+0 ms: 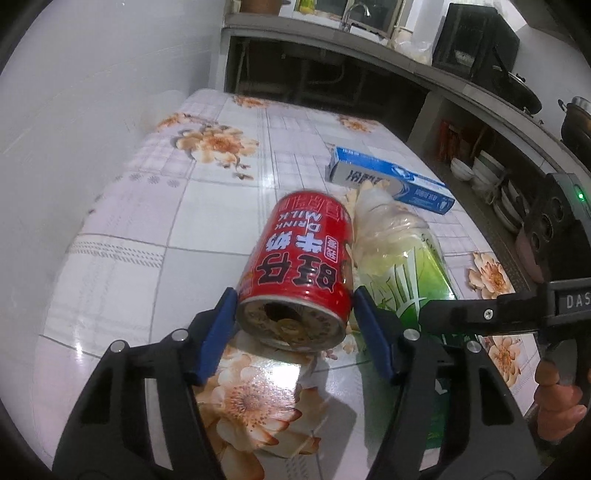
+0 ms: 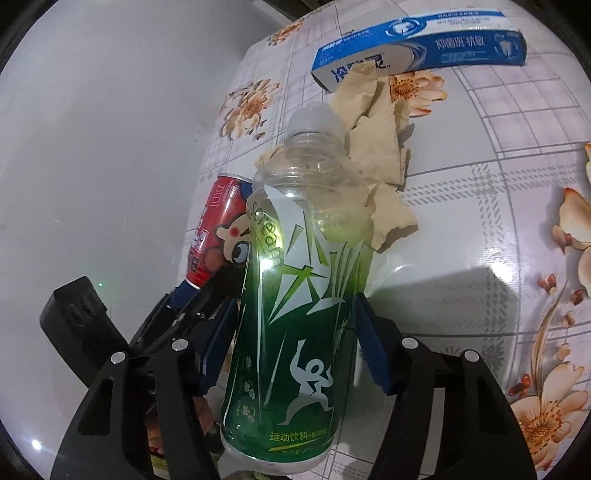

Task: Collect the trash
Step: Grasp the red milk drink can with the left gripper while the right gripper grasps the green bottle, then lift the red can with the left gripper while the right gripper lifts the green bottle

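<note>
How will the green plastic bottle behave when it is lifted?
The green plastic bottle looks empty, so it is probably light. Its thin clear wall may dent under the right gripper. The glossy label could be slippery, and its round body would probably roll.

Can (image 1: pixel 295 266) left of bottle (image 1: pixel 402 258), touching

- My tabletop (image 1: pixel 207 236) wears a glossy checked cloth printed with orange flowers, and light glares off it.
- To its left stands a plain pale wall (image 1: pixel 92 92).
- Behind it runs a grey concrete kitchen counter (image 1: pixel 369 40) carrying a metal tap (image 1: pixel 354 11).
- White bowls (image 1: pixel 476 170) are stacked on the shelf underneath.
</note>
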`<state>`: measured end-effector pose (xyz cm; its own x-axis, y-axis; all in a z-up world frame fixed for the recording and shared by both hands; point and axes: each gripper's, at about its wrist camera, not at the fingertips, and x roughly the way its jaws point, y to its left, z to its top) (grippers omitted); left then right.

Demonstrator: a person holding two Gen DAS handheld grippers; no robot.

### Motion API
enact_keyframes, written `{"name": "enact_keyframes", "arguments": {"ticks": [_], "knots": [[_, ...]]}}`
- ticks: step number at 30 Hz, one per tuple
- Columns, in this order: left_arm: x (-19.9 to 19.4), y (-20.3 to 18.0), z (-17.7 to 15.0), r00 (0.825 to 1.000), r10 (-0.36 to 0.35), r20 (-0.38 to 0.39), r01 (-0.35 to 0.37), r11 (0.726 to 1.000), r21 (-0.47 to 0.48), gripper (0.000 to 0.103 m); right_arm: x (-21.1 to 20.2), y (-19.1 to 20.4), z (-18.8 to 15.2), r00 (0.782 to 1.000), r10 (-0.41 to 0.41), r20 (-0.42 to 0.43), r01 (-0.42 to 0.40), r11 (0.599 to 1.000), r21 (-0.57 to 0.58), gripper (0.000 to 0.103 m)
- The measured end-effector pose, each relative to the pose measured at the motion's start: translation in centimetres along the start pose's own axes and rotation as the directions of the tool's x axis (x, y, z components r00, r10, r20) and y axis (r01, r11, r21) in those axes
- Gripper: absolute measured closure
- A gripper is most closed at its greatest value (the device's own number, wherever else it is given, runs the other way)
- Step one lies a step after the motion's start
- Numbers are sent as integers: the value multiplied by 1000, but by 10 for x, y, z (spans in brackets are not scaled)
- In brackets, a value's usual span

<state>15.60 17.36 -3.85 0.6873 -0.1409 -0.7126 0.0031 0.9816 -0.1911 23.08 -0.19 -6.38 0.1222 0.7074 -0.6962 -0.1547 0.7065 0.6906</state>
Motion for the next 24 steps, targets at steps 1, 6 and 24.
{"name": "enact_keyframes", "arguments": {"ticks": [1, 6, 24], "knots": [[-5, -1, 1, 1000, 6, 11, -6, 1000, 9, 42, -3, 0, -1, 1000, 3, 6, -3, 1000, -1, 42], [-24, -7, 3, 999, 30, 44, -32, 999, 37, 42, -20, 0, -5, 999, 0, 44, 1, 1000, -21, 42], [-70, -46, -11, 1000, -16, -14, 18, 986, 168, 45, -78, -33, -44, 994, -36, 101, 42, 997, -59, 44]]}}
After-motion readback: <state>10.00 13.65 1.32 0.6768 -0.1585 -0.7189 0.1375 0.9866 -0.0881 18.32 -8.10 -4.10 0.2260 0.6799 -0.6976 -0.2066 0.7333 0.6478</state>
